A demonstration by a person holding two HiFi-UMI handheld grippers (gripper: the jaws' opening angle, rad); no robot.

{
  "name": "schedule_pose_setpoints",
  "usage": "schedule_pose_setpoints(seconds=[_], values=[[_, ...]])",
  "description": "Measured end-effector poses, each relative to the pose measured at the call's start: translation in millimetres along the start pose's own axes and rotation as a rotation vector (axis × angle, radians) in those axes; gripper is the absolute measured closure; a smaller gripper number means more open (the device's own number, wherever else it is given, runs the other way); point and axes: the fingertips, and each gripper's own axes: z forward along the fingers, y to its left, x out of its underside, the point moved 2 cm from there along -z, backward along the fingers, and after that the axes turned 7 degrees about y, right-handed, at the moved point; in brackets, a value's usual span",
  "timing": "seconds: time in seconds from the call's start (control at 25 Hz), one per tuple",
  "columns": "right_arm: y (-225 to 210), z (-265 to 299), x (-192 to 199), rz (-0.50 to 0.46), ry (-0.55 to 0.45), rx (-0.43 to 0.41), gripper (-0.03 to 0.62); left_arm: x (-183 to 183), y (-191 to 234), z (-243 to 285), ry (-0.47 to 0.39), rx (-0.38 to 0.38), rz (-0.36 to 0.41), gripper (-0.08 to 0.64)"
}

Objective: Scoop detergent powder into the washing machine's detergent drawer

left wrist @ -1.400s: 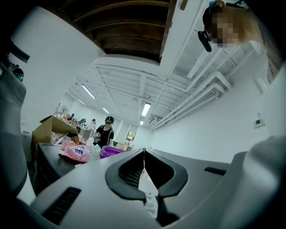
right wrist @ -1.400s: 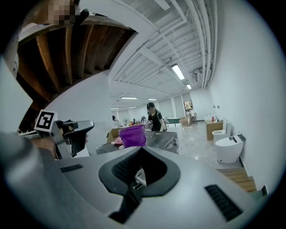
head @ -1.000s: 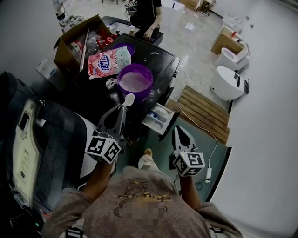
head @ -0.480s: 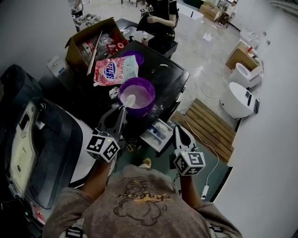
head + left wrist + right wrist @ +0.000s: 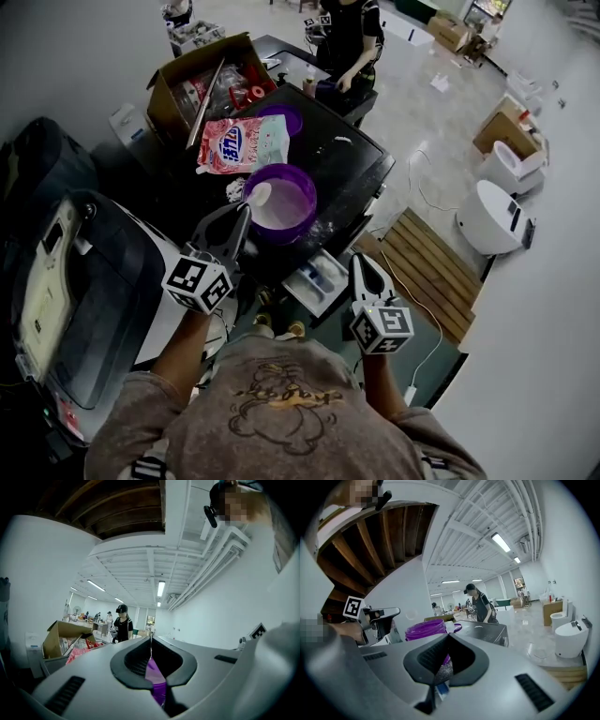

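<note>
The white scoop (image 5: 260, 194) sits over the near-left rim of the purple bowl (image 5: 298, 214), which is filled with pale detergent powder (image 5: 279, 201). The left gripper (image 5: 246, 214) has its jaws closed tight on the scoop's thin handle. I can't tell whether the scoop is loaded. The detergent drawer (image 5: 317, 278) is pulled open, below and to the right of the bowl at the machine's front edge. The right gripper (image 5: 360, 261) hangs just beside it with its jaws together and nothing between them. The main risk is probably the carry from bowl to drawer. The handle is pinched far from the scoop head, so a small twist of the wrist could tip powder onto the lid or the floor. The scoop head could also catch the bowl rim and push the bowl toward the edge. The drawer's compartments look narrow, so a hasty pour might miss them. The black washing machine top (image 5: 342, 164) already has white powder dusted around the bowl. Behind the bowl lie a pink detergent bag (image 5: 239, 142) and an open cardboard box (image 5: 178, 82). The room is a large, pale-floored workspace with a wooden pallet (image 5: 424, 267), white toilets (image 5: 495, 217) on the right, and a person in black (image 5: 349, 33) standing at the far side.
</note>
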Motion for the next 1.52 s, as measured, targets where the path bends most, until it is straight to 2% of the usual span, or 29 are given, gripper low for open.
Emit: schedule_pose_setpoints(seconds=[0.36, 0.6, 0.96, 1.16, 1.52], values=[[-1.9, 16.9, -6.7, 0.034, -0.009, 0.008, 0.592, -12.8, 13.2, 28.1, 0.100, 0.093, 0.162, 0.537], [-3.1, 24.2, -4.1, 0.059, -0.026, 0.029, 0.592, -5.1, 18.8, 47.8, 0.221, 0.195, 0.262, 0.537], [-5.6, 25.3, -4.4, 0.044, -0.028, 0.071, 0.592, -0.2, 28.2, 66.0, 0.343, 0.334, 0.390, 0.537], [-4.5, 29.0, -2.5, 0.027, -0.028, 0.061, 0.592, 0.9, 28.6, 71.9, 0.437, 0.452, 0.461, 0.537], [-0.6, 34.1, -8.2, 0.025, -0.021, 0.065, 0.592, 15.7, 25.4, 87.0, 0.587, 0.578, 0.634, 0.537]])
